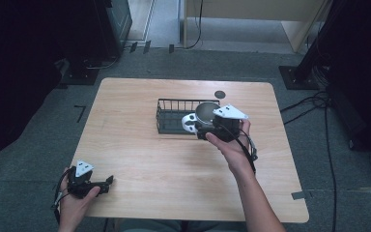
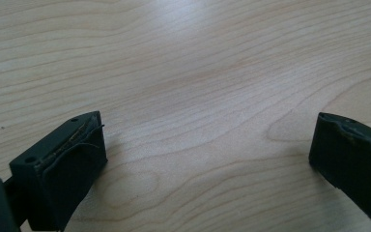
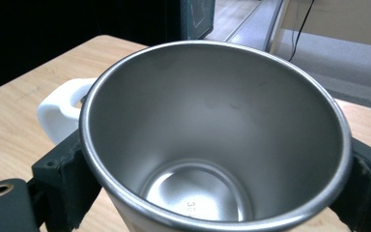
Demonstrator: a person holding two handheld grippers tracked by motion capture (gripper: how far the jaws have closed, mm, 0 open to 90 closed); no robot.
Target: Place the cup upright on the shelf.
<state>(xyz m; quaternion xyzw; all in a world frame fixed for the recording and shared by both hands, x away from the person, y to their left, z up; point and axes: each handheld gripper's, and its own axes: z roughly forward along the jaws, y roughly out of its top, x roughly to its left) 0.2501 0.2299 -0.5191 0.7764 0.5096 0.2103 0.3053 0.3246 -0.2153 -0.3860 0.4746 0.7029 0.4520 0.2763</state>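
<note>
Left gripper [image 1: 107,182]: seen in the high view near the table's front left corner, held low in the left hand [image 1: 75,193], well apart from everything else.
Left gripper jaws: shown spread wide in the left gripper view, with bare wood between them; nothing is held or touched.
Table [image 2: 198,72]: its pale wood grain is made out in the left gripper view, a detail lost in the high view.
Basket [image 1: 174,116]: a black wire basket is seen in the high view just to the left of the right gripper, on the table's far half.
Cup [image 3: 212,140]: a steel cup with a white outside and a white handle [image 3: 58,113] is seen from above in the right gripper view; its shiny bare inside is shown there.
Cup position: between the right gripper's jaws, at the basket's right end in the high view [image 1: 204,113].
Right gripper [image 1: 207,126]: held in the right hand [image 1: 232,142]; the jaws are set wide and pressed against the cup's two sides, so the cup is gripped.
</note>
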